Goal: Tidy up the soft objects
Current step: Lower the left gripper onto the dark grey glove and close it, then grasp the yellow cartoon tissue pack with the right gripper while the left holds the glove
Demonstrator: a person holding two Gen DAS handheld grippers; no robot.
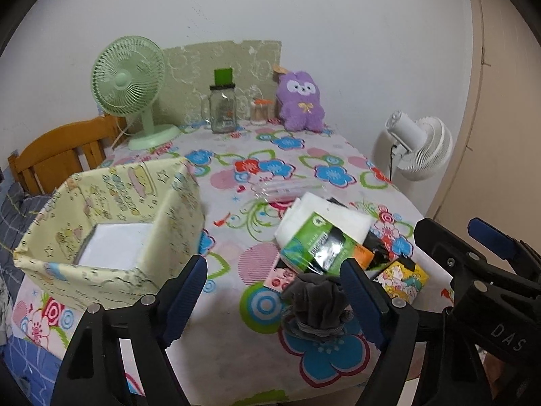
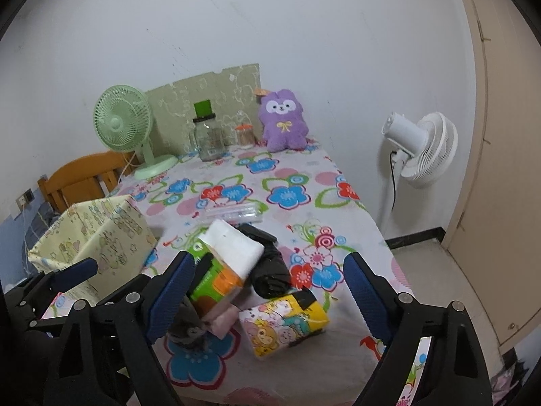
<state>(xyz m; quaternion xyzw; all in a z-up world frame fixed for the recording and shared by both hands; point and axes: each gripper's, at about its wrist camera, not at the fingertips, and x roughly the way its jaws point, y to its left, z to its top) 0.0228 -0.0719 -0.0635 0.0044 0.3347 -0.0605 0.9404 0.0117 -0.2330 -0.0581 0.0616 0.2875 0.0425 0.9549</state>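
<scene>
A pile of soft things lies at the near right of the flowered table. In it are a green tissue pack, a white pad, a yellow cartoon tissue pack, a black bag and a grey rolled sock bundle. My left gripper is open, and the sock bundle sits between its fingers, close to the right one. My right gripper is open over the green and yellow packs. A pale yellow fabric box stands at the left with white paper inside. A purple plush sits at the back.
A green desk fan, a glass jar with a green lid and a small orange-lidded jar stand at the back. A white floor fan is beside the table's right edge. A wooden chair is at the left.
</scene>
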